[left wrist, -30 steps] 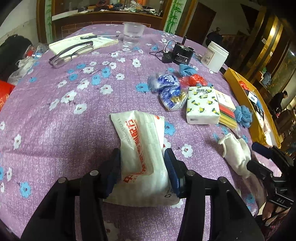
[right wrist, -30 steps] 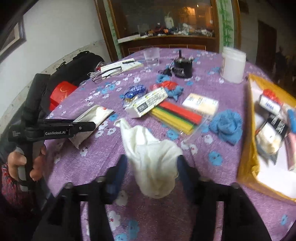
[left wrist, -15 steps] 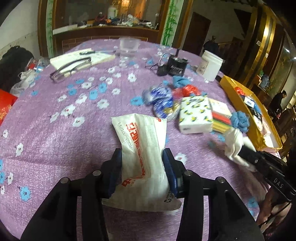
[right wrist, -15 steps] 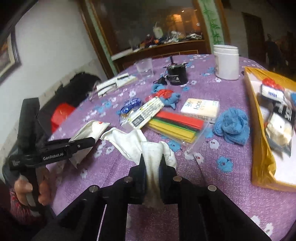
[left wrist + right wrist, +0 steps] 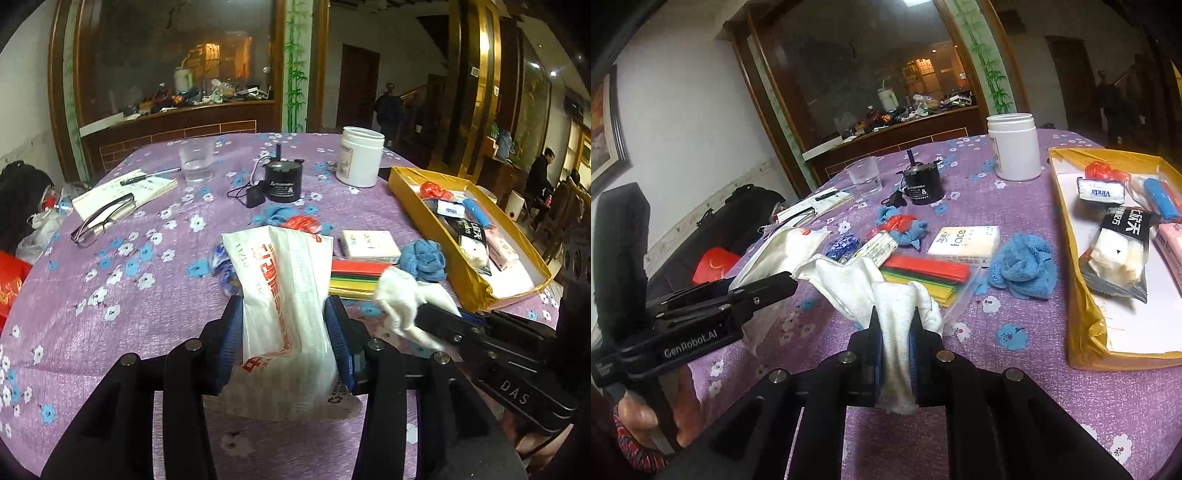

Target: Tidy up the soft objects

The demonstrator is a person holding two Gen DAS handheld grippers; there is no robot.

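Left hand-held gripper (image 5: 282, 341) clenched on the white plastic pack (image 5: 284, 295) with red print, pack pinched upright between the blue pads, lifted clear of the table (image 5: 122, 306). Right hand-held gripper (image 5: 894, 356) clamped tight on the white cloth (image 5: 886, 295); cloth bunched between the pads, loose end draped out to the left toward the other tool. Both tools point down at a shallow angle, close together, the right one crossing in just beside the pack. A hand (image 5: 650, 424) grips the left tool's handle low in the right wrist view. Purple flowered cover on the table. Blue knit cloth (image 5: 1021, 266) lies beside the yellow box (image 5: 1086, 332), which holds tissue packs. White jar (image 5: 1014, 146), clear cup (image 5: 864, 179), glasses (image 5: 105, 219) further back. Dim room, wood-framed window behind.
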